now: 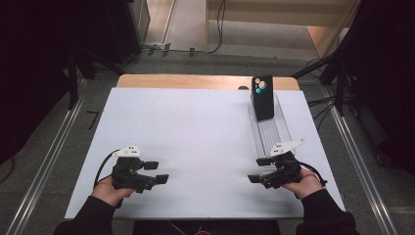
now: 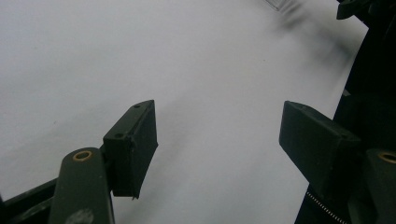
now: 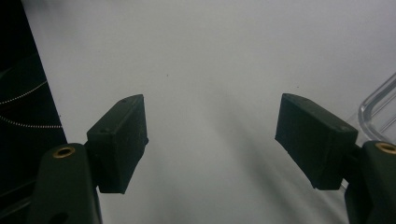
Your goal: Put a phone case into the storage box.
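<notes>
High view: phone (image 1: 263,97) upright in tray (image 1: 272,134)

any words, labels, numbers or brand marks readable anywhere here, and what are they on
No readable text in these views.
The black phone case, standing in the clear tray, bears coloured round marks, no letters legible.
The left gripper and right gripper show no markings; the white table cover is blank.

Dark phone (image 1: 263,98) with coloured dots, propped upright at far end of clear plastic tray (image 1: 273,131), table's far right.
</notes>
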`<state>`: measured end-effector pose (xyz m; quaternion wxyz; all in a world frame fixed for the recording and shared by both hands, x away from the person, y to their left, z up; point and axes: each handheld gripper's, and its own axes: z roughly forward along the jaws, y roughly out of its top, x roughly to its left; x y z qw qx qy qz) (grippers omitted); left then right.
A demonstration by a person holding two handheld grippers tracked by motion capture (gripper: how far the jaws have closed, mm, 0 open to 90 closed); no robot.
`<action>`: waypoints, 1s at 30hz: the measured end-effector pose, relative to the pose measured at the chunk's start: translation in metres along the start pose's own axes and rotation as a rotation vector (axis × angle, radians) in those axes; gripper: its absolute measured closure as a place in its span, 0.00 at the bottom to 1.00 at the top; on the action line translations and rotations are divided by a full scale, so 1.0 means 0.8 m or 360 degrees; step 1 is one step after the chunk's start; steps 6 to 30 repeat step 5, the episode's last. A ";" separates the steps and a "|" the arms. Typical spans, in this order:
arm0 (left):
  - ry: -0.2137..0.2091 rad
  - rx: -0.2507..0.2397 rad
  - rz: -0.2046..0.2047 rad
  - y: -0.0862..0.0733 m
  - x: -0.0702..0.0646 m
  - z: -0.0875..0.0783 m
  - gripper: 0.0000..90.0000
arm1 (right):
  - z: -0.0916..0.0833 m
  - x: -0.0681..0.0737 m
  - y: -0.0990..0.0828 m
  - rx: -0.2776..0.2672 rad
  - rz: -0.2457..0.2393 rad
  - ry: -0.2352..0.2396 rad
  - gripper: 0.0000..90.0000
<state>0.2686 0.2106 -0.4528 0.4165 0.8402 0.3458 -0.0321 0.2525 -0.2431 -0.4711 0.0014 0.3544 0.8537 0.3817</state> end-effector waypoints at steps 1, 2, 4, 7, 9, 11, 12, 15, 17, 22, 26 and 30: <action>-0.0005 -0.0001 0.0003 0.000 0.000 0.000 0.32 | 0.001 0.000 0.000 0.0005 0.0013 0.0005 0.26; -0.0007 -0.0005 -0.0003 0.000 0.001 -0.001 0.32 | 0.001 -0.001 -0.001 0.0012 0.0010 0.0007 0.26; -0.0011 -0.0010 -0.0007 0.001 0.001 0.000 0.32 | 0.003 -0.002 -0.001 0.0028 0.0007 0.0014 0.25; -0.0013 -0.0007 -0.0008 0.001 0.002 0.000 0.32 | 0.003 -0.002 -0.002 0.0034 0.0013 0.0013 0.25; -0.0013 -0.0007 -0.0008 0.001 0.002 0.000 0.32 | 0.003 -0.002 -0.002 0.0034 0.0013 0.0013 0.25; -0.0013 -0.0007 -0.0008 0.001 0.002 0.000 0.32 | 0.003 -0.002 -0.002 0.0034 0.0013 0.0013 0.25; -0.0013 -0.0007 -0.0008 0.001 0.002 0.000 0.32 | 0.003 -0.002 -0.002 0.0034 0.0013 0.0013 0.25; -0.0013 -0.0007 -0.0008 0.001 0.002 0.000 0.32 | 0.003 -0.002 -0.002 0.0034 0.0013 0.0013 0.25; -0.0013 -0.0007 -0.0008 0.001 0.002 0.000 0.32 | 0.003 -0.002 -0.002 0.0034 0.0013 0.0013 0.25; -0.0013 -0.0007 -0.0008 0.001 0.002 0.000 0.32 | 0.003 -0.002 -0.002 0.0034 0.0013 0.0013 0.25; -0.0013 -0.0007 -0.0008 0.001 0.002 0.000 0.32 | 0.003 -0.002 -0.002 0.0034 0.0013 0.0013 0.25; -0.0013 -0.0007 -0.0008 0.001 0.002 0.000 0.32 | 0.003 -0.002 -0.002 0.0034 0.0013 0.0013 0.25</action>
